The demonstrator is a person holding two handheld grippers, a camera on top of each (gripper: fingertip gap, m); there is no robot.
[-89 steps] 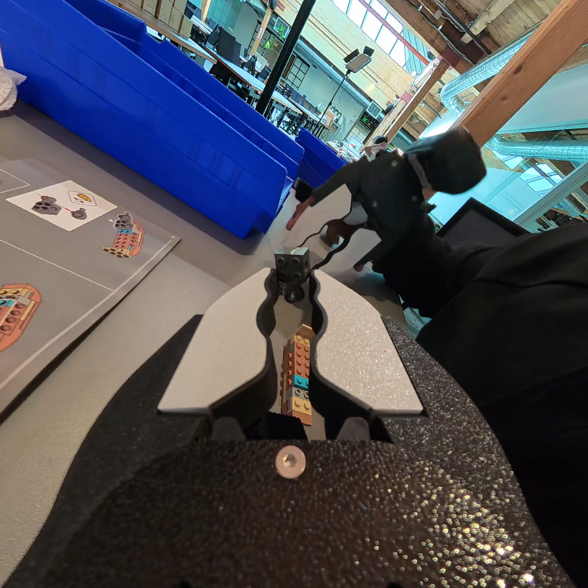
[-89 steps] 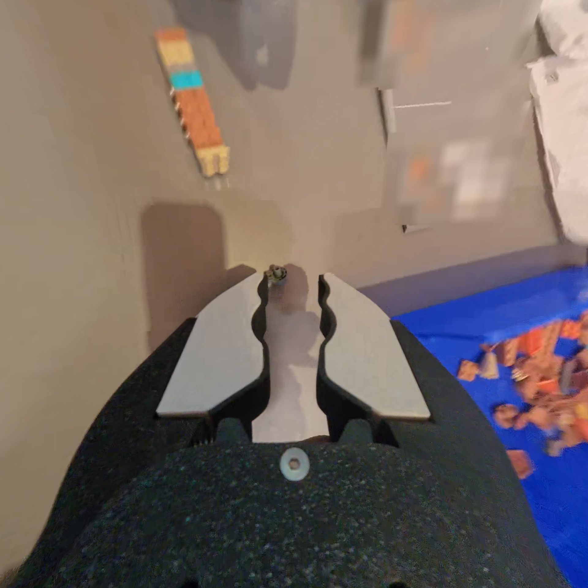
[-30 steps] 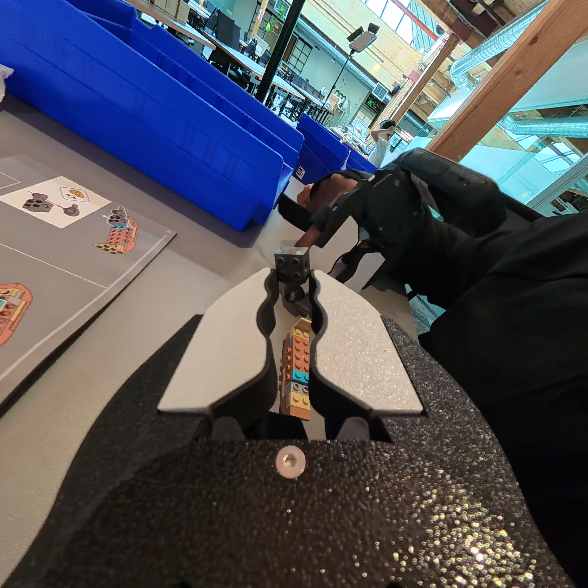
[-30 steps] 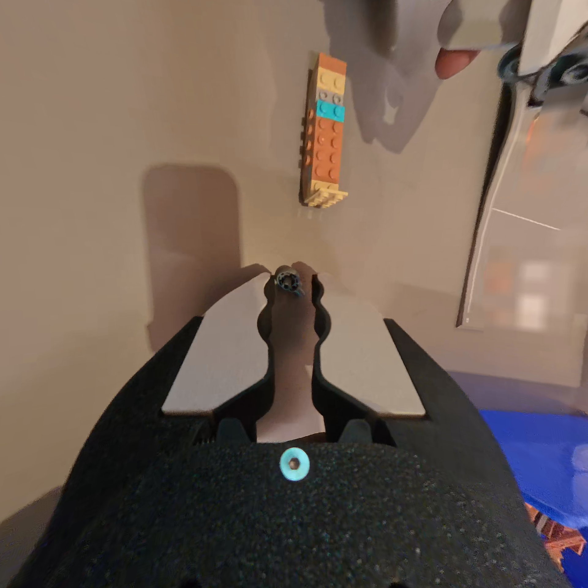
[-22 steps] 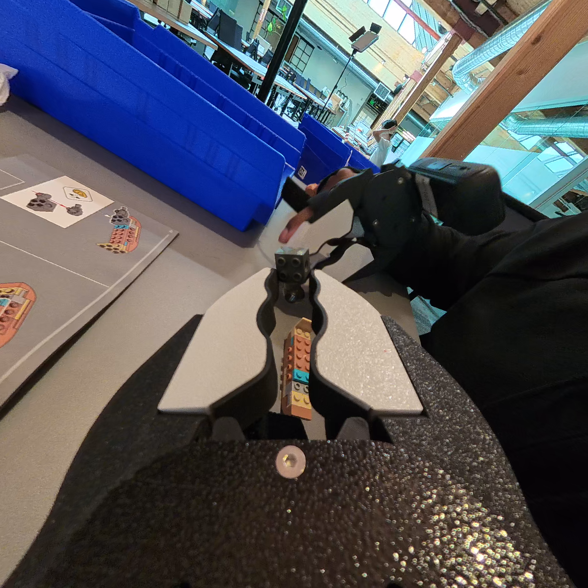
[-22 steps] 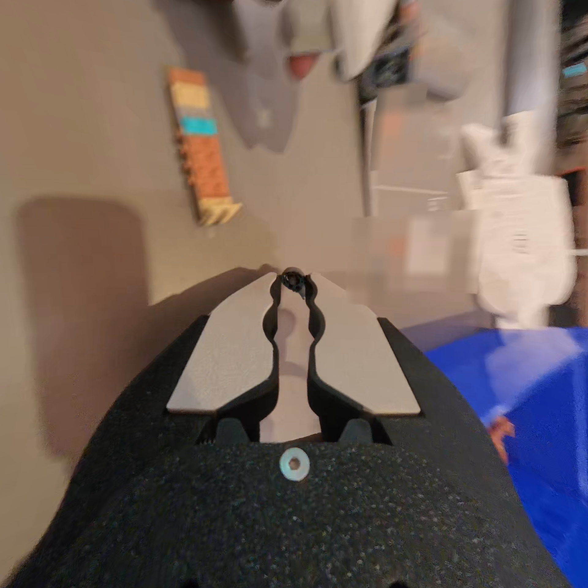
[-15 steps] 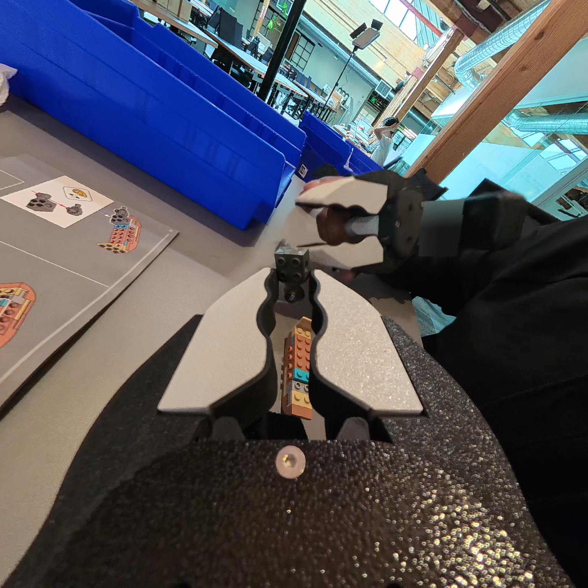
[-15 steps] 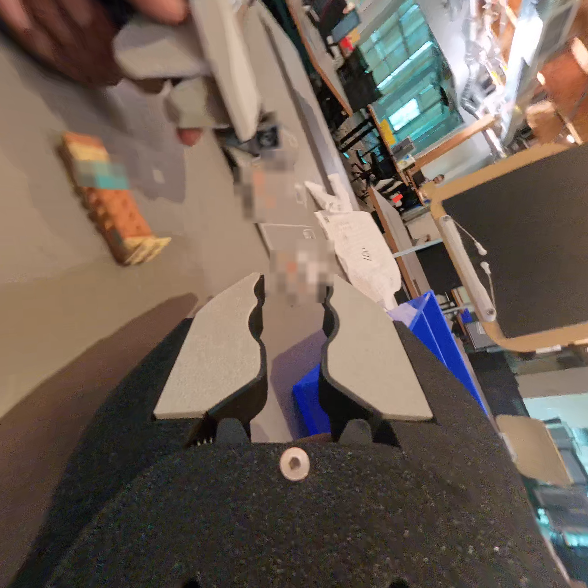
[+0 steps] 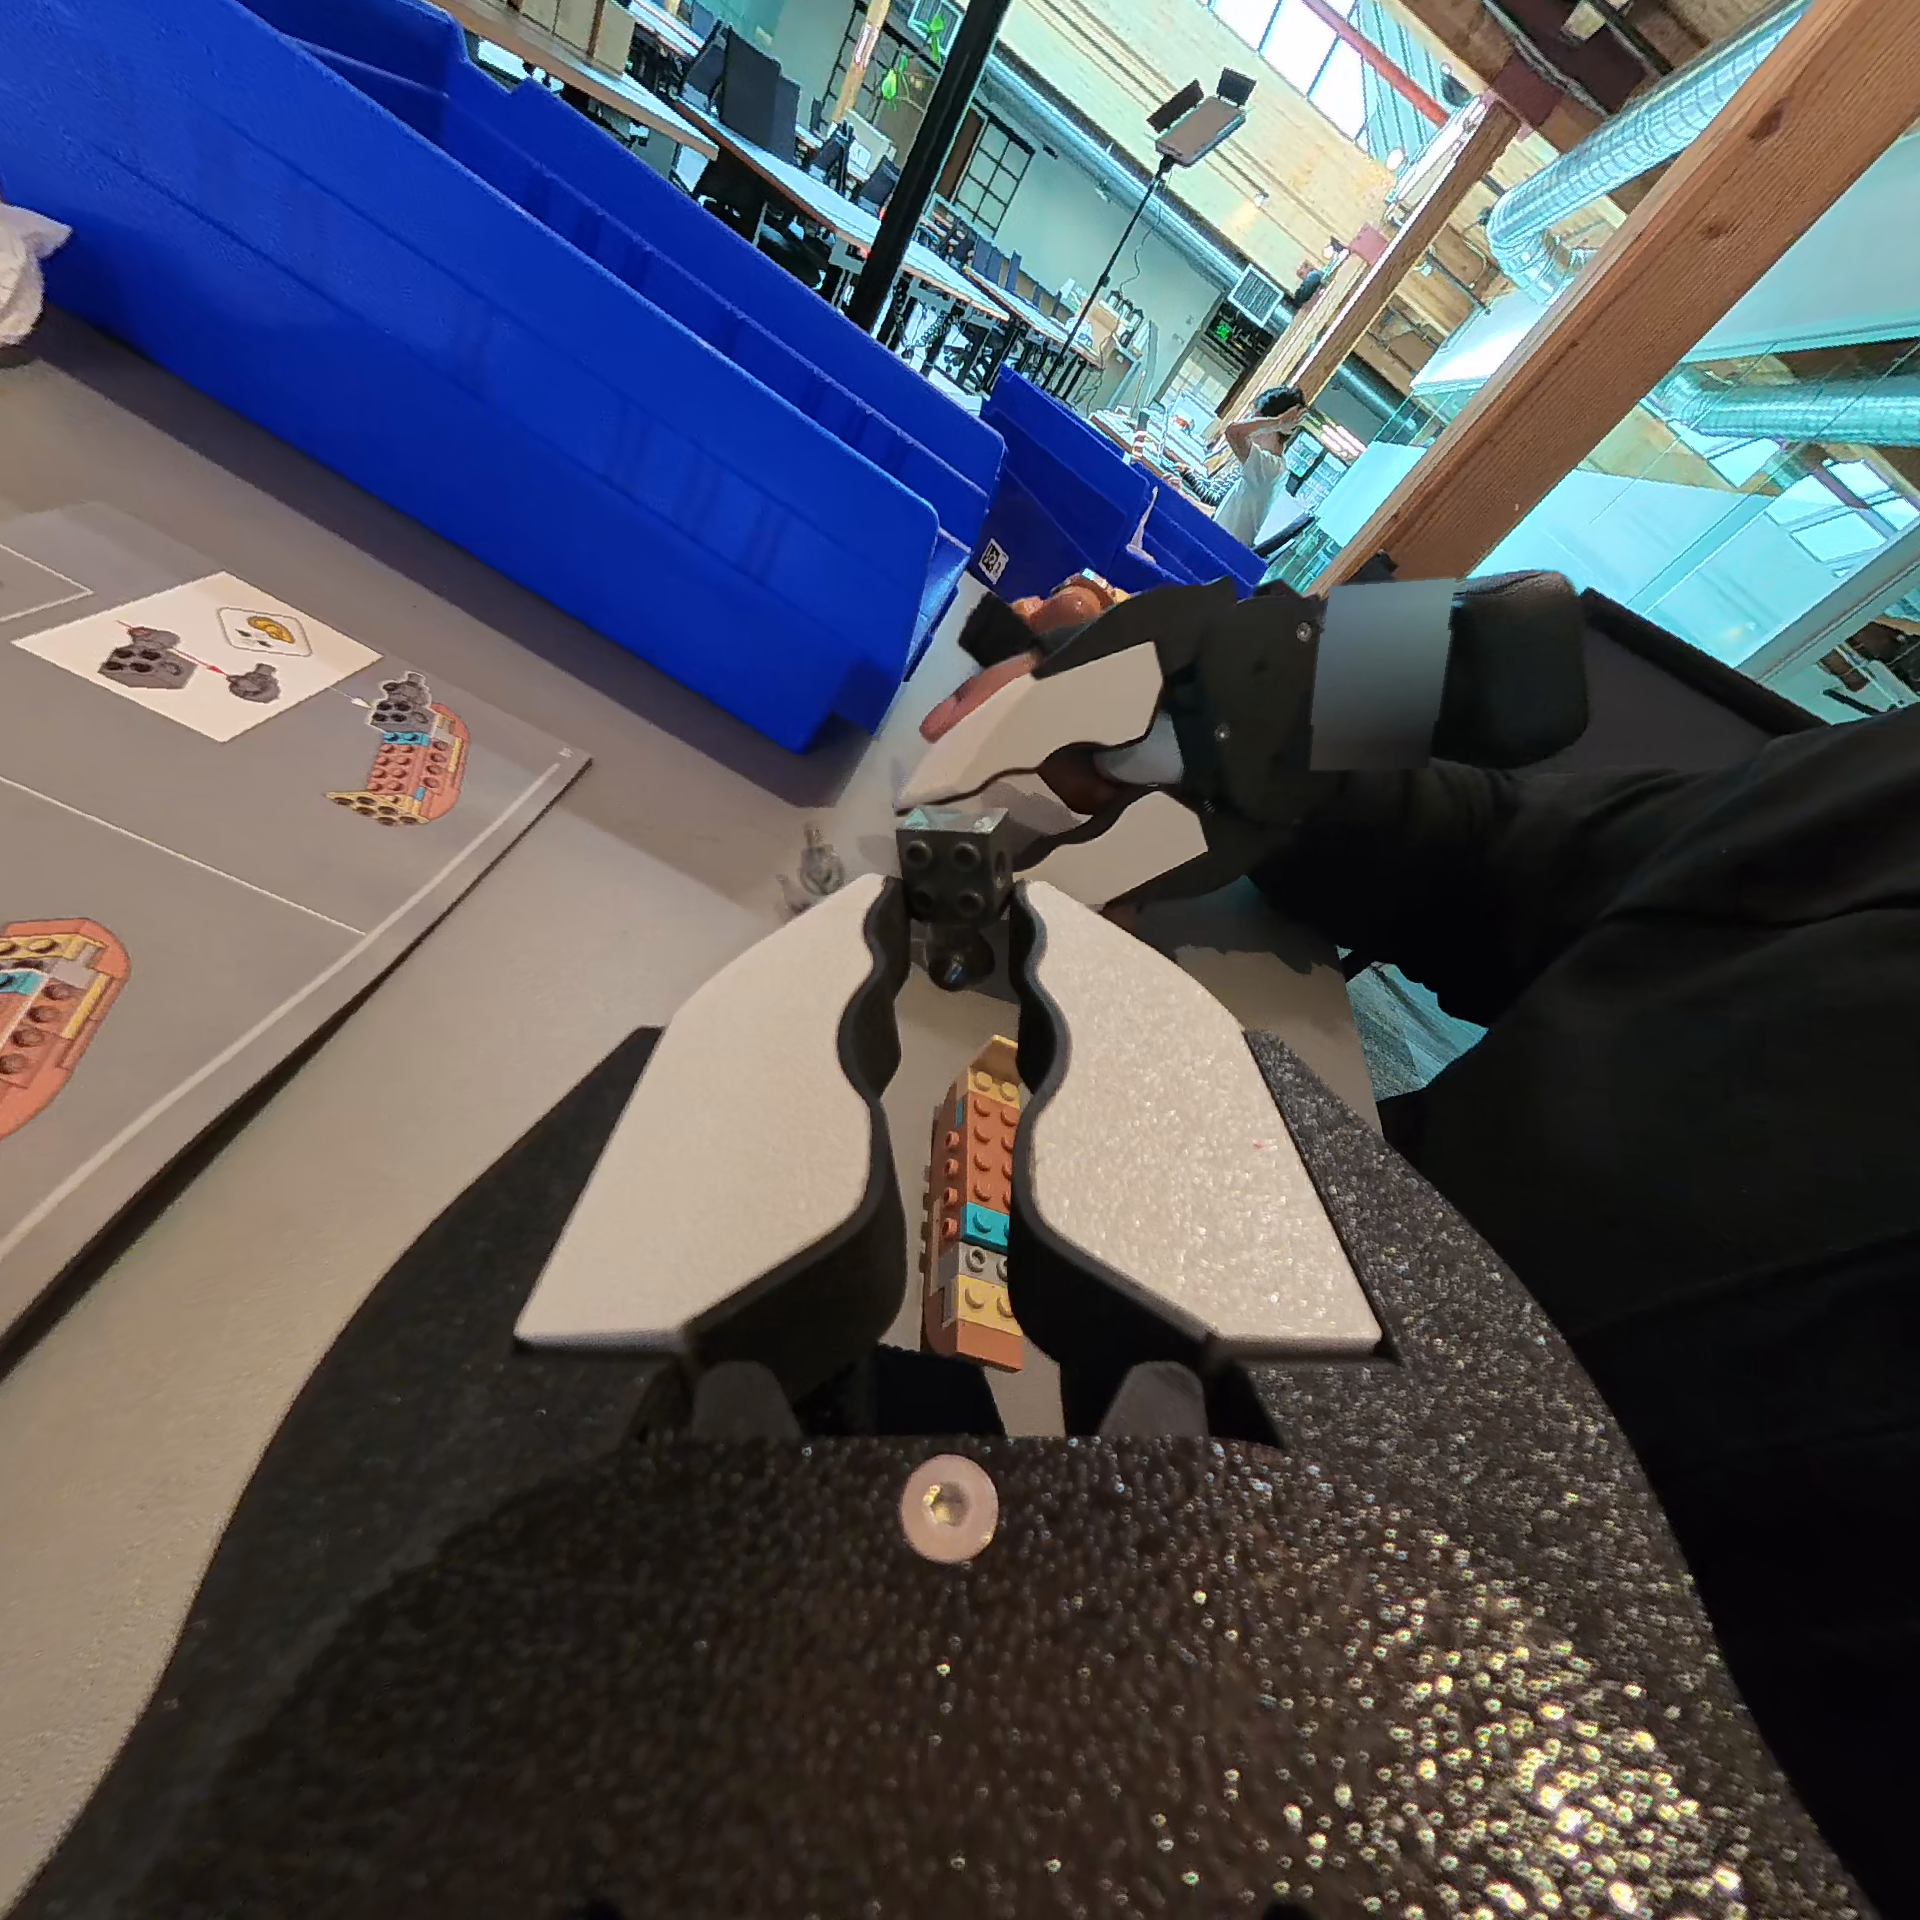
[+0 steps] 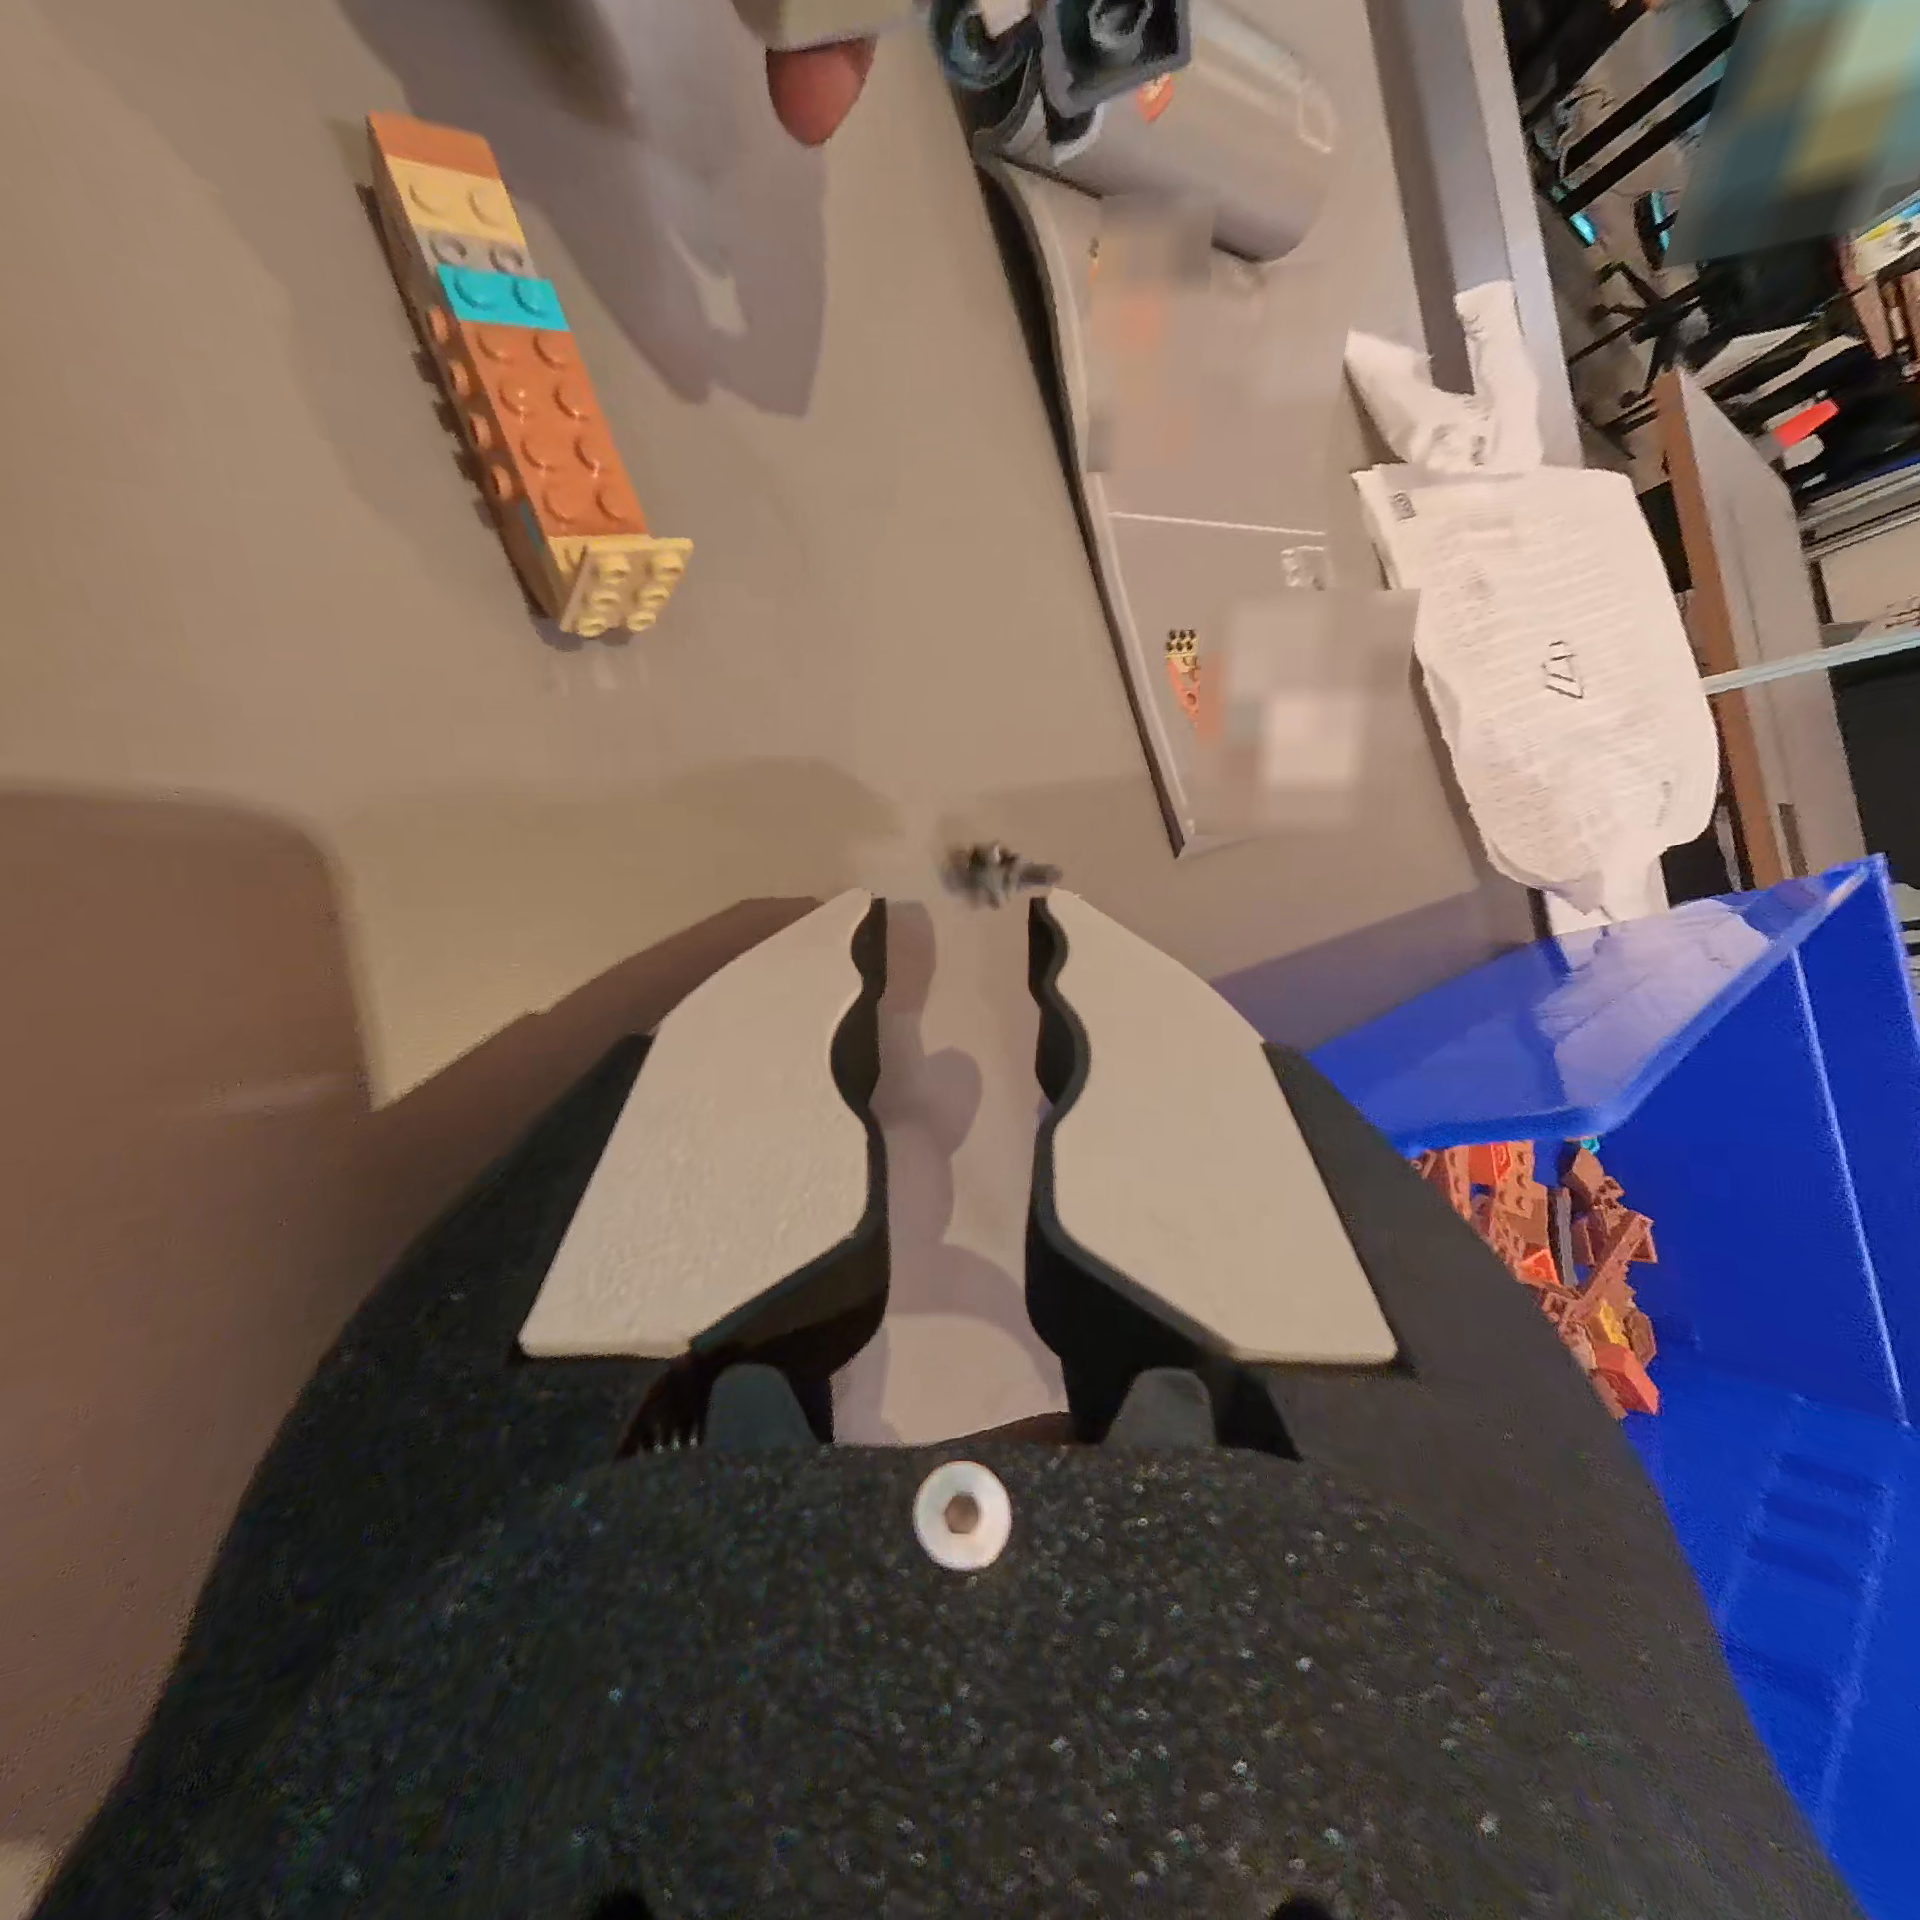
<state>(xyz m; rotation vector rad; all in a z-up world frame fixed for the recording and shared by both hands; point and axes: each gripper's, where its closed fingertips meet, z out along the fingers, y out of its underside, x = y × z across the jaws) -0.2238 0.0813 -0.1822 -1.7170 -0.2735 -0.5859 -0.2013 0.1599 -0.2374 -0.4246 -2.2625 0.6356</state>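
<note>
While the left gripper [image 9: 954, 914] pinches a dark grey studded cube [image 9: 954, 878] between its fingertips, pads pressed to the cube's sides, the right gripper [image 10: 954, 914] hangs with its jaws narrowly parted and nothing between them. A small grey piece [image 10: 992, 871] lies loose on the table [image 10: 260, 675], just beyond the right fingertips and slightly toward the right finger. Relative to that piece, the striped brick strip [image 10: 520, 374] lies well off to the far left, the instruction sheet [image 10: 1195, 582] is nearby to the right, and the blue bin [image 10: 1714, 1143] of bricks sits near right. To grip the piece well, I judge the right fingers should centre over it, straddling it squarely before closing, since it is small and could easily skid away.
</note>
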